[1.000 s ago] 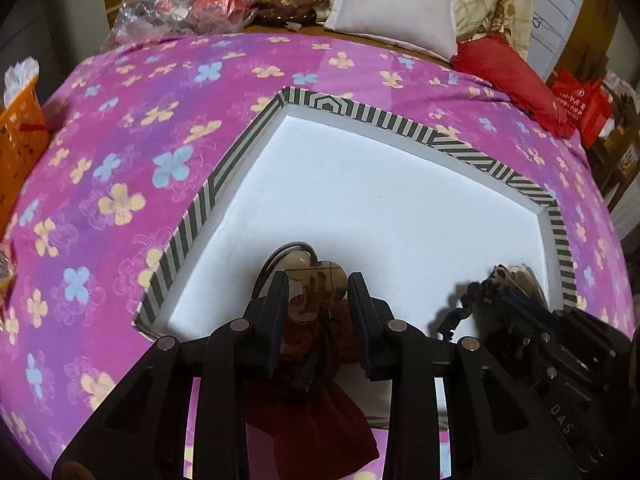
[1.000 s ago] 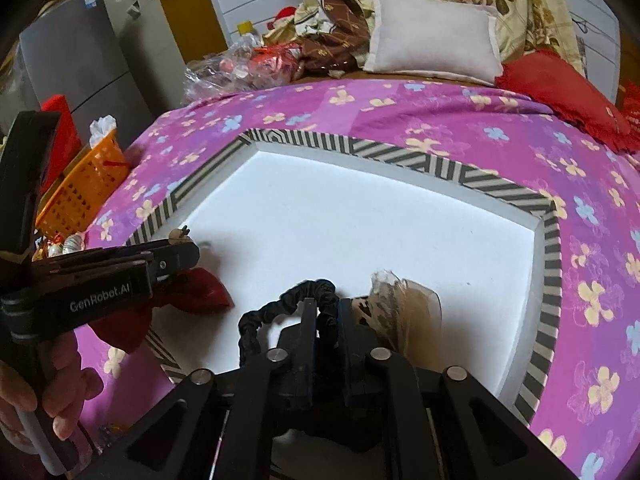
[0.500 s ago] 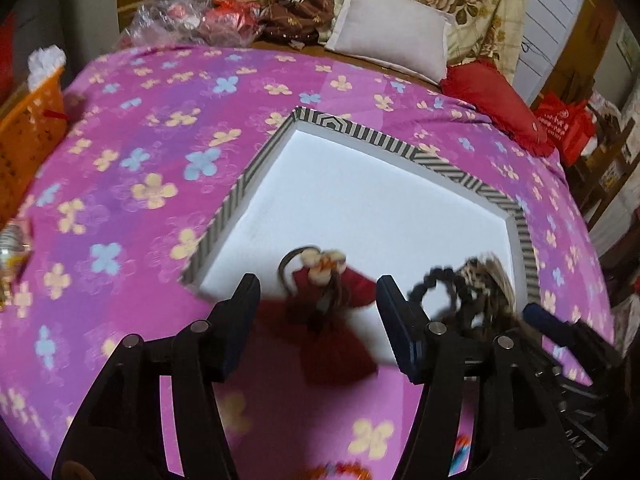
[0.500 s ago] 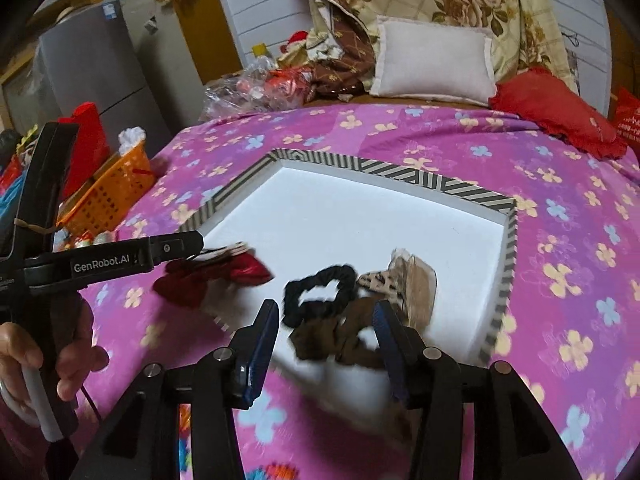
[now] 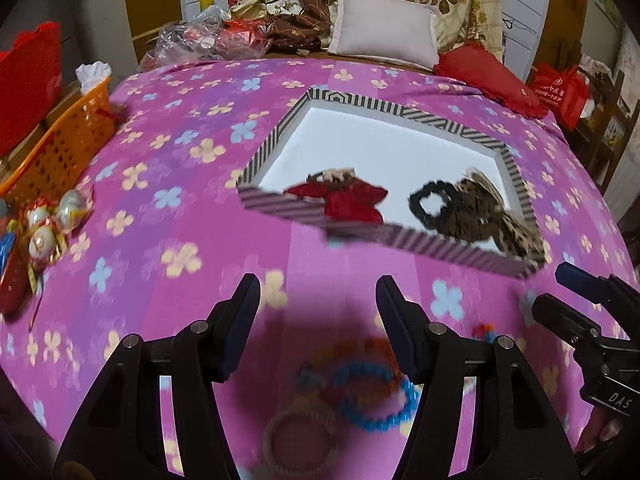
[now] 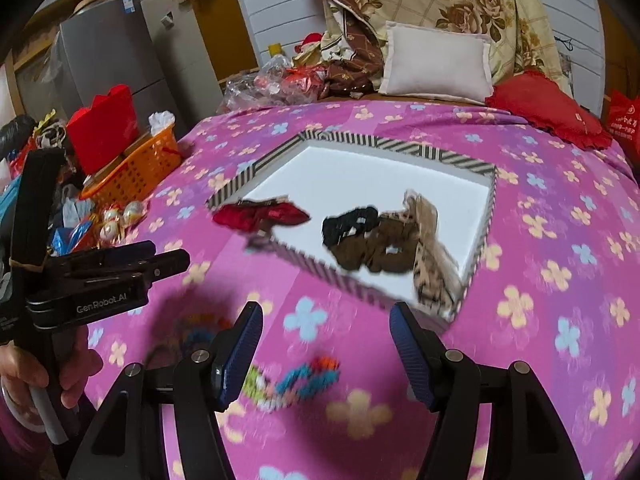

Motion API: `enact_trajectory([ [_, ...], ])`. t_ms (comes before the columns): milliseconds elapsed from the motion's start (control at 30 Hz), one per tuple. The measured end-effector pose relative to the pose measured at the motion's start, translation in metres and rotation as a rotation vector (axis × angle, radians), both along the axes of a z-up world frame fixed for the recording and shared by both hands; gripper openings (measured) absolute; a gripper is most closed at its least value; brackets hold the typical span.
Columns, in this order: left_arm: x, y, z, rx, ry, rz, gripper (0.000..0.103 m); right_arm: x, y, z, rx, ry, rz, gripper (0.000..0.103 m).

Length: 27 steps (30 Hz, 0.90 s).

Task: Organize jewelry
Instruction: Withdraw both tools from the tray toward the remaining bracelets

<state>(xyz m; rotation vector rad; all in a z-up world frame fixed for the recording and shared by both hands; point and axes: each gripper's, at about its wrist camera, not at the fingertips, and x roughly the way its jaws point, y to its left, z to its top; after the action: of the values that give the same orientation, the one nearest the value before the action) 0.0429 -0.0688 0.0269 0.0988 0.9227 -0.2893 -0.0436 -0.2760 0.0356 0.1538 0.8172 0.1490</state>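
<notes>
A white tray with a striped rim (image 5: pixel 436 114) (image 6: pixel 400 145) lies on the pink flowered bedspread. In it lie a red hair bow (image 5: pixel 344 198) (image 6: pixel 260 215), a black scrunchie (image 5: pixel 430 204) (image 6: pixel 348 222) and brown and leopard-print scrunchies (image 5: pixel 480 216) (image 6: pixel 404 248). My left gripper (image 5: pixel 318 328) is open and empty, above blurred colourful bead bracelets (image 5: pixel 360 384) near the bed's front. My right gripper (image 6: pixel 326 350) is open and empty, above another bright beaded piece (image 6: pixel 296 380). The left gripper also shows in the right wrist view (image 6: pixel 160 260).
An orange basket (image 5: pixel 60 140) (image 6: pixel 136 168) stands at the bed's left edge, with wrapped round ornaments (image 5: pixel 44 228) beside it. A white pillow (image 5: pixel 384 36), a red cushion (image 5: pixel 488 76) and a heap of clothes and bags (image 5: pixel 224 36) lie at the far end.
Both grippers opened, let go of the red bow and the scrunchies in the tray, and drew back toward the near edge of the bed, where bead bracelets come into view.
</notes>
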Motion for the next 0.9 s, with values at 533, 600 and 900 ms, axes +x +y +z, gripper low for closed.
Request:
enact_trajectory([
  [533,-0.059,0.071,-0.025,-0.054,0.096,0.069,0.06,-0.053,0.012,-0.036,-0.052,0.082,0.043,0.064],
  [600,-0.066,0.076,-0.027,-0.051,0.103,0.068,0.06,-0.054,0.017,-0.042,-0.059,0.089,0.056,0.064],
  [900,-0.083,0.081,-0.041,-0.038,0.136,0.034,0.06,-0.046,0.033,-0.054,-0.093,0.114,0.095,0.064],
])
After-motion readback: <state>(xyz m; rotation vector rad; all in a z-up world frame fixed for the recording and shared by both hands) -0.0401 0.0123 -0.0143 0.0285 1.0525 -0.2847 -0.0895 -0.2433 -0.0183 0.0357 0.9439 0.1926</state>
